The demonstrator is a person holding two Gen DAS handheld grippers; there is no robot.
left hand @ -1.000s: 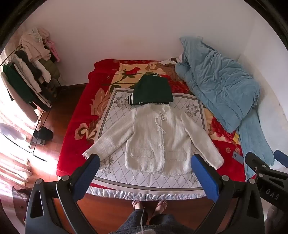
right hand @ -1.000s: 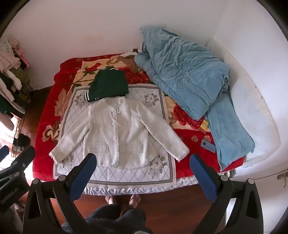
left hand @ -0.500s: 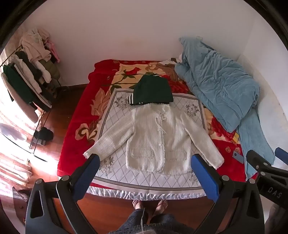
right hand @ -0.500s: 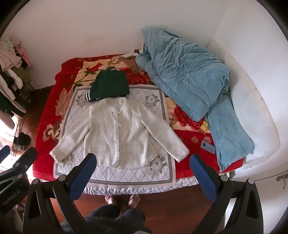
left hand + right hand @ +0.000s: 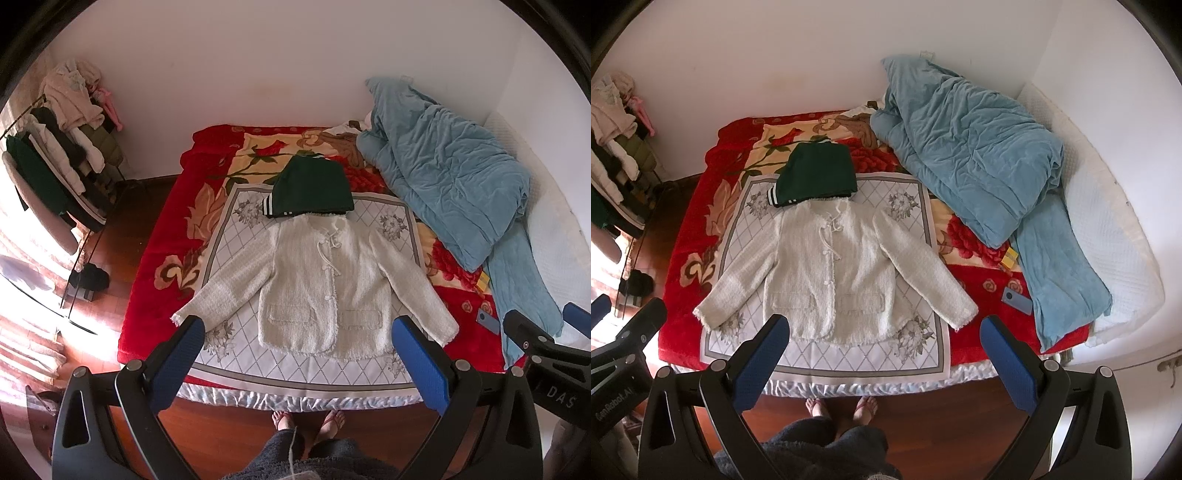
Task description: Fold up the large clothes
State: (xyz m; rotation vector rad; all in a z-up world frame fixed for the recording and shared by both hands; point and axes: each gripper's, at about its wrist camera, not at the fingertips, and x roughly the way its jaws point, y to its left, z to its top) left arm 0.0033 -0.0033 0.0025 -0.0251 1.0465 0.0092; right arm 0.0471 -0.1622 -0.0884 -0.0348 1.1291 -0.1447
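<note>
A cream tweed jacket [image 5: 325, 280] [image 5: 834, 266] lies flat and face up on a white patterned cloth [image 5: 295, 362] on the bed, both sleeves spread out. A folded dark green garment [image 5: 312, 190] [image 5: 814, 173] rests just beyond its collar. My left gripper [image 5: 295, 350] is open, held high above the bed's near edge, nothing between its blue pads. My right gripper [image 5: 882, 349] is open too, equally high and empty. Each gripper's body shows at the edge of the other's view.
A crumpled blue duvet [image 5: 450, 184] [image 5: 979, 158] covers the bed's right side, beside a white mattress pad [image 5: 1108, 236]. A blue phone [image 5: 1017, 301] and a yellow item [image 5: 1010, 258] lie on the red blanket. A clothes rack [image 5: 55, 162] stands left. A person's feet [image 5: 306, 421] stand at the bed's foot.
Both views have shifted only slightly; the grippers stay open and the clothes have not moved.
</note>
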